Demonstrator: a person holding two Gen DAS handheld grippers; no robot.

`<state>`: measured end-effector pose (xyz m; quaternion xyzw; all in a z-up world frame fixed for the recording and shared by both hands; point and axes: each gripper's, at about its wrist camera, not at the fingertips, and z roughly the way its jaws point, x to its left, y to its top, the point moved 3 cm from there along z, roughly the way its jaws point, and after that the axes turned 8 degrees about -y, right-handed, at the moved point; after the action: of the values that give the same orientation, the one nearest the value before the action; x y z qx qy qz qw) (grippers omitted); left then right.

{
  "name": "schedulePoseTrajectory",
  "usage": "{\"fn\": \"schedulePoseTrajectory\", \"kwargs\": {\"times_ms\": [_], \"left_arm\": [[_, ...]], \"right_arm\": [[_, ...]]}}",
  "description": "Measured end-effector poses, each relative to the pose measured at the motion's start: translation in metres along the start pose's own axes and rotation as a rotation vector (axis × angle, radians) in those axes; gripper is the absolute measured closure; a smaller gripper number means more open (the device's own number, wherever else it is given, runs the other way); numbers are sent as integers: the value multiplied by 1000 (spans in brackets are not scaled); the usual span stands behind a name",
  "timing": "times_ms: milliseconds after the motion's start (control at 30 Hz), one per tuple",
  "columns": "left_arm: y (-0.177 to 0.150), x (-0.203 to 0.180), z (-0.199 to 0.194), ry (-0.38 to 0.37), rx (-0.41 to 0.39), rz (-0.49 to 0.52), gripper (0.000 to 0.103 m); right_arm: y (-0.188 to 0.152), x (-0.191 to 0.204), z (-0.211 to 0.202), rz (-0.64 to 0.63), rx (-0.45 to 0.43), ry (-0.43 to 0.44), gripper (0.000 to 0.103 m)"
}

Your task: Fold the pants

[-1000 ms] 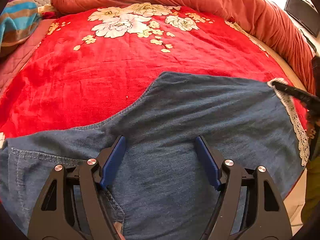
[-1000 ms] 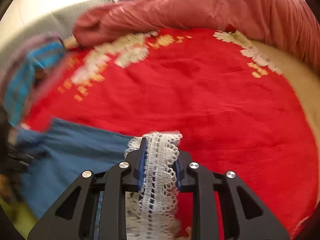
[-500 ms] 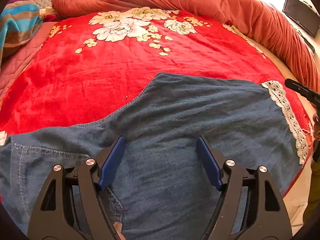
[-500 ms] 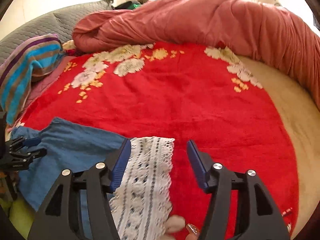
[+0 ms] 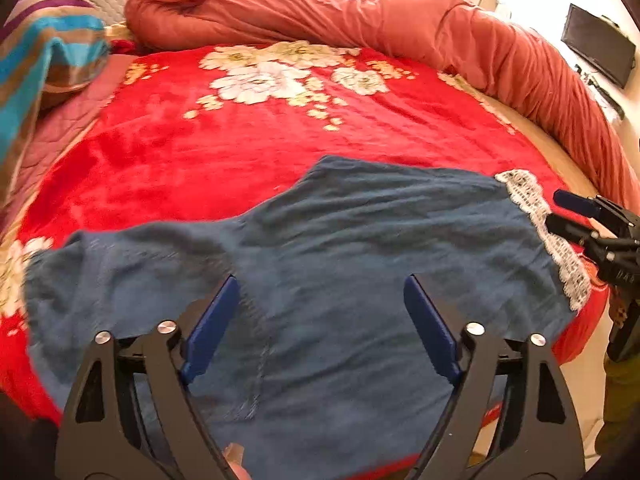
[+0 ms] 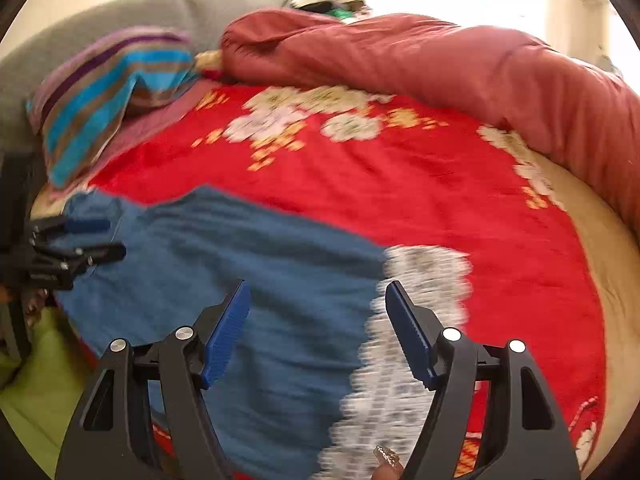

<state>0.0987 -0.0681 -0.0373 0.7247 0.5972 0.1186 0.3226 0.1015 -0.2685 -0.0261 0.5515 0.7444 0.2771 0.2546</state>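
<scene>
Blue denim pants (image 5: pixel 360 260) with a white lace hem (image 5: pixel 540 224) lie flat on the red floral blanket (image 5: pixel 240 152). My left gripper (image 5: pixel 320 296) is open and empty, hovering over the waist end of the pants. It also shows at the left edge of the right wrist view (image 6: pixel 100 238). My right gripper (image 6: pixel 318 296) is open and empty, over the pants beside the lace hem (image 6: pixel 412 340). It shows in the left wrist view at the right edge (image 5: pixel 560 210), by the lace.
A rolled rust-red duvet (image 5: pixel 400 28) runs along the far and right sides of the bed. A striped blue, brown and purple pillow (image 6: pixel 108 92) lies at the far left. A dark screen (image 5: pixel 598 44) hangs on the wall at far right.
My right gripper has let go of the lace hem and opened, and the hem now lies flat. Both grippers have pulled back a little from the pants.
</scene>
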Motion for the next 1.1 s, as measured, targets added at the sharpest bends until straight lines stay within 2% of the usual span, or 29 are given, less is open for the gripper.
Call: {"fn": "schedulePoseTrajectory", "kwargs": {"times_ms": [100,200,333,400,567,700,867,1100], "left_arm": [[-10,11,-5,35,18,-16,22],[-22,27,-2,77,57,-48,21],[-35,43,-3,36,65,-91,21],[-35,46,-4,16,57,-105,21],[-35,45,-5,20,45,-102,21],[-30,37,-15,35,16,-84,20],[-26,20,-29,22,-15,-54,16],[-24,-13,-46,5,-39,11,12]], "right_arm": [[-5,13,16,-26,51,-5,34],[-18,0,38,1,167,-75,34],[-32,-24,40,68,188,-95,36],[-36,-28,37,82,177,-71,36],[-37,-22,30,59,159,-82,34],[-33,-22,8,71,94,-67,33],[-30,-21,-20,71,30,-58,33],[-36,-11,-45,43,-2,-53,33]]}}
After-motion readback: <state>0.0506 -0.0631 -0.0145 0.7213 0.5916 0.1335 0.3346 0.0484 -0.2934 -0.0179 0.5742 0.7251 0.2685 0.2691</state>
